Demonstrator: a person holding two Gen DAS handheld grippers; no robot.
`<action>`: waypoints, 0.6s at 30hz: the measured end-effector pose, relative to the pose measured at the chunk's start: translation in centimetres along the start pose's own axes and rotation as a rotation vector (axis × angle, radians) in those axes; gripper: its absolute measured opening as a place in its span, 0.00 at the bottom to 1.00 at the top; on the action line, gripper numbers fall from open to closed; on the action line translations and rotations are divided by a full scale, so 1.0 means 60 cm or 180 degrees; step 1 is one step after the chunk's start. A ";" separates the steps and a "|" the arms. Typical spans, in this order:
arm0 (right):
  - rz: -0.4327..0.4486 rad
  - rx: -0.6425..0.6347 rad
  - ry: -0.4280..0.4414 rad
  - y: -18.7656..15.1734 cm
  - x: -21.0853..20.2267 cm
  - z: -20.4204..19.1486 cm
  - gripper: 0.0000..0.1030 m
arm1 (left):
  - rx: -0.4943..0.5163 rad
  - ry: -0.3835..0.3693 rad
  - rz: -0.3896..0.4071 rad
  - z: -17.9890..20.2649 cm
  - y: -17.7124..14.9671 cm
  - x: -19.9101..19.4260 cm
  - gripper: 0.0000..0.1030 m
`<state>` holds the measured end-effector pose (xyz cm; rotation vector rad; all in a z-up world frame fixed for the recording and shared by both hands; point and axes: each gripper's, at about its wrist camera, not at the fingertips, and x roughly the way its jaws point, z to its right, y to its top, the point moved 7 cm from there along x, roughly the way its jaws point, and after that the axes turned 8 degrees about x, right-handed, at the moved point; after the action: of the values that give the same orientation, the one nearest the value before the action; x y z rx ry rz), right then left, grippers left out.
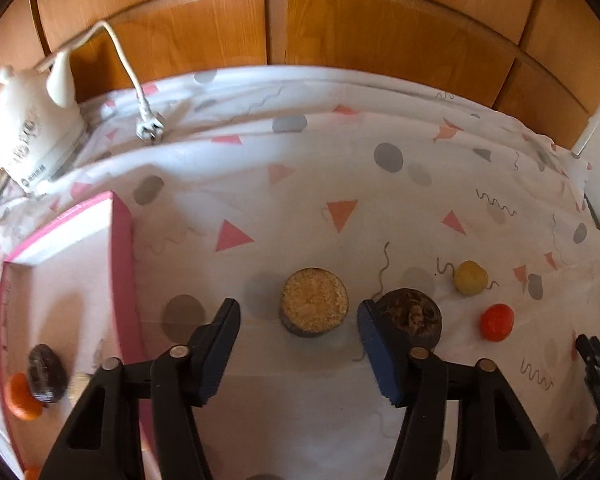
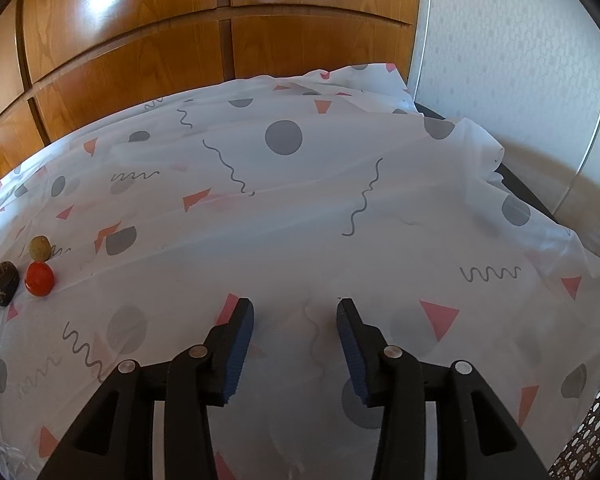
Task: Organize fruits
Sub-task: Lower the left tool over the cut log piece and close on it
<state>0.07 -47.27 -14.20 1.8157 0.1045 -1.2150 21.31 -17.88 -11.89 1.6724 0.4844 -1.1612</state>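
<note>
My left gripper [image 1: 300,320] is open over the patterned cloth, its jaws either side of a round dark fruit piece with a cut yellow-tan face [image 1: 314,301]. A dark rough fruit [image 1: 412,316] sits just behind the right finger. A yellow fruit [image 1: 470,277] and a red-orange fruit [image 1: 497,321] lie further right. The pink box [image 1: 122,264] at left holds a dark fruit [image 1: 47,372] and an orange one [image 1: 20,398]. My right gripper [image 2: 296,320] is open and empty over bare cloth; the red fruit [image 2: 39,278], yellow fruit [image 2: 40,247] and dark fruit [image 2: 0,282] lie far left.
A white kettle [image 1: 28,128] with a cord and plug [image 1: 150,128] stands at the back left. Wooden cabinet doors [image 1: 340,20] run behind the table. The cloth drops off at the right edge [image 2: 500,152]. A wicker surface [image 2: 592,432] shows at lower right.
</note>
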 end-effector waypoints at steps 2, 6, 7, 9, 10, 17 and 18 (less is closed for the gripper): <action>0.0001 0.0002 0.0004 0.000 0.000 0.000 0.43 | -0.0017 -0.0050 -0.0015 0.002 0.000 0.009 0.36; 0.0002 0.0003 0.0007 0.000 0.000 0.000 0.43 | -0.0043 -0.0116 0.0051 0.004 -0.008 -0.006 0.36; 0.0004 0.0002 0.0008 0.001 0.000 0.000 0.44 | -0.0042 -0.0130 0.0071 0.004 -0.012 -0.013 0.36; 0.0006 0.0008 0.0009 0.001 0.000 -0.001 0.45 | -0.0062 -0.0153 0.0127 0.002 -0.016 -0.029 0.36; 0.0008 0.0008 0.0010 0.001 0.001 -0.001 0.45 | -0.0085 -0.0178 0.0166 -0.001 -0.017 -0.039 0.36; 0.0015 -0.0010 -0.0002 0.001 0.002 -0.002 0.46 | -0.0398 -0.0218 0.0478 -0.070 -0.019 -0.121 0.36; 0.0014 -0.0012 -0.0005 0.001 0.002 -0.003 0.46 | -0.0451 -0.0188 0.0504 -0.086 -0.020 -0.129 0.36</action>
<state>0.27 -47.25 -14.23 1.8107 0.1017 -1.2125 19.22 -11.21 -5.59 1.5218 0.3809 -1.0335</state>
